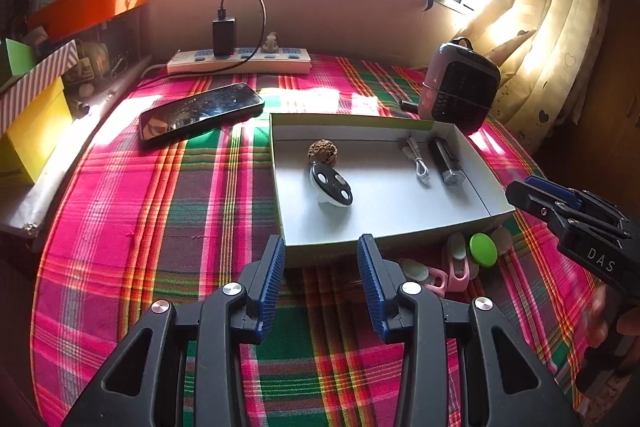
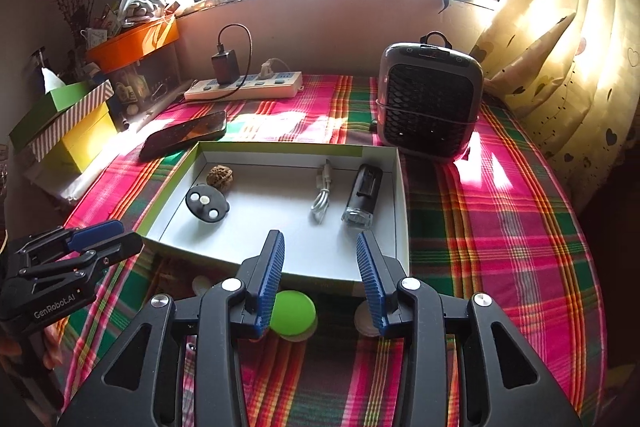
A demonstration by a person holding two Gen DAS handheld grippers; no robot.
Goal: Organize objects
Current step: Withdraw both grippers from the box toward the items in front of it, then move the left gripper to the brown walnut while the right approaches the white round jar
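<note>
On the table covered with a pink, green and red plaid cloth (image 1: pixel 160 195) stands a shallow white box (image 1: pixel 384 223), open at the top. Inside the box, at its left part, lie a brown wrinkled walnut (image 1: pixel 318 150) and, touching it on the near side, an oval black and white remote (image 1: pixel 332 185). At the right part of the box lie a coiled white cable (image 1: pixel 418 163) and just beside it a black and clear lighter-like object (image 1: pixel 446 161). Outside the box, close to its near wall, small things lie on the cloth: a round green disc (image 2: pixel 292 309), a pale round piece (image 2: pixel 362 319) and some pink clips (image 1: pixel 456 267). The left gripper (image 1: pixel 322 259) hangs above the cloth in front of the near left corner of the box; its blue pads are partly apart and nothing is between them. The right gripper (image 2: pixel 320 259) is above the near wall of the box, its jaws also partly apart and empty; the green disc shows below, next to its left finger (image 2: pixel 270 283). Behind the box a black phone (image 1: pixel 200 111) lies flat, a white power strip (image 1: pixel 240 61) with a black charger stands near the wall, and a small grey heater (image 2: pixel 430 105) stands at the right.
</note>
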